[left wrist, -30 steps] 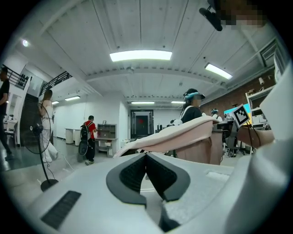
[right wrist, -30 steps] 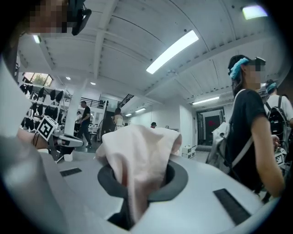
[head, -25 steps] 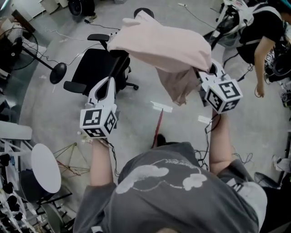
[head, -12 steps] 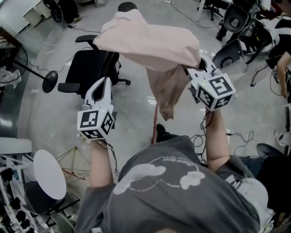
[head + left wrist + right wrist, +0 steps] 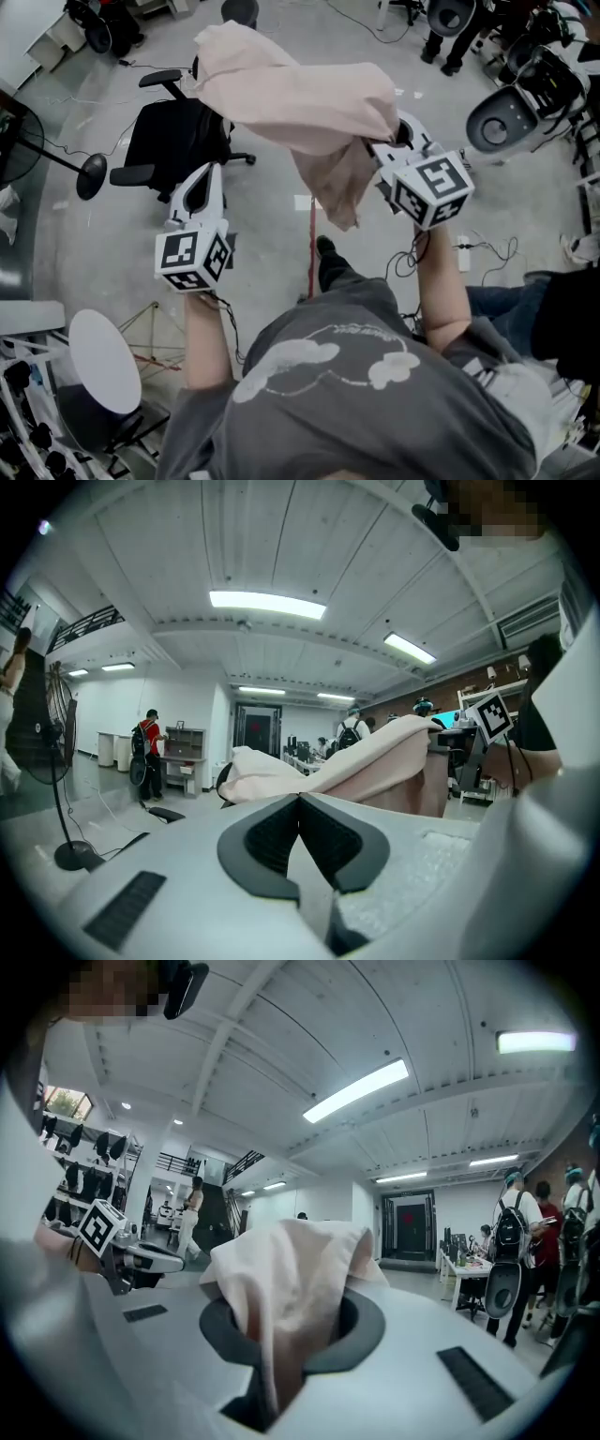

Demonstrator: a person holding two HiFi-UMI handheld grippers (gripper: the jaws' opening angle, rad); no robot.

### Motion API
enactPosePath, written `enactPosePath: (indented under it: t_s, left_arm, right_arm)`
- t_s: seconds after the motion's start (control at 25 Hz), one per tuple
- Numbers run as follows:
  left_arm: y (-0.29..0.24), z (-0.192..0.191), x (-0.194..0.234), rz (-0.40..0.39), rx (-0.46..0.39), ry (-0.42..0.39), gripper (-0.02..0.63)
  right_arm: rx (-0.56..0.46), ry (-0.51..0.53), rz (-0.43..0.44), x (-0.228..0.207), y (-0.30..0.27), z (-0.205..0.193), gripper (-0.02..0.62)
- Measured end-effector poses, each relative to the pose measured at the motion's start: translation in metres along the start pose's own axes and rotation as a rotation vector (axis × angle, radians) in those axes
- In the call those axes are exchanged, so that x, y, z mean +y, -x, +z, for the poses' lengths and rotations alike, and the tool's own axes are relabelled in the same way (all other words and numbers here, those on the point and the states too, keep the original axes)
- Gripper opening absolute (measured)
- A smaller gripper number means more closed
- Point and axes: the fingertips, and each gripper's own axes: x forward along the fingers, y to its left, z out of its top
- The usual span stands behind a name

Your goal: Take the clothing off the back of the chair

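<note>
A pale pink garment (image 5: 309,94) hangs in the air, pinched at one end by my right gripper (image 5: 380,150), which is shut on it. In the right gripper view the cloth (image 5: 281,1279) bunches up between the jaws of that gripper (image 5: 281,1335). The rest of it stretches out to the left, above the black office chair (image 5: 173,141), and a flap droops below the grip. My left gripper (image 5: 208,176) is lower and to the left, apart from the garment, jaws together with nothing in them. In the left gripper view (image 5: 300,803) the garment (image 5: 356,761) shows beyond the jaws.
A standing fan (image 5: 89,173) is left of the chair. A round white table (image 5: 94,352) and racks stand at the lower left. Cables (image 5: 469,253) trail over the concrete floor. More chairs (image 5: 502,117) are at the upper right, and people stand further off.
Both grippers and the garment have swung sideways with the person's turn, and the chair and fan have slid left in the view. The right gripper's hold on the cloth is unchanged.
</note>
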Motion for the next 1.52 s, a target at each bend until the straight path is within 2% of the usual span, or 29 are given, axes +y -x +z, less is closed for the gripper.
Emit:
enactPosePath:
  t_s: [0.2,0.48,0.68,0.96,1.24,1.52]
  left_arm:
    - [0.022,-0.006,-0.011,-0.020,0.002,0.008,0.000]
    - [0.047,-0.027,-0.029,-0.058,0.037,0.013,0.000]
    - [0.055,-0.040,-0.041,-0.087,0.059,0.032,0.000]
    - [0.062,-0.067,-0.056,-0.113,0.102,0.057,0.000]
    - [0.060,-0.087,-0.061,-0.122,0.134,0.078,0.000]
    - [0.067,-0.098,-0.065,-0.124,0.150,0.096,0.000]
  right_arm:
    - [0.018,-0.010,0.002,0.021,0.025,-0.006,0.040]
    - [0.165,-0.011,0.013,0.050,0.048,-0.056,0.040]
    - [0.245,-0.047,-0.016,0.059,0.063,-0.089,0.040]
    - [0.267,-0.082,-0.032,0.070,0.075,-0.114,0.040]
    - [0.241,-0.136,-0.063,0.065,0.073,-0.120,0.040]
    - [0.292,-0.120,-0.057,0.072,0.080,-0.137,0.038]
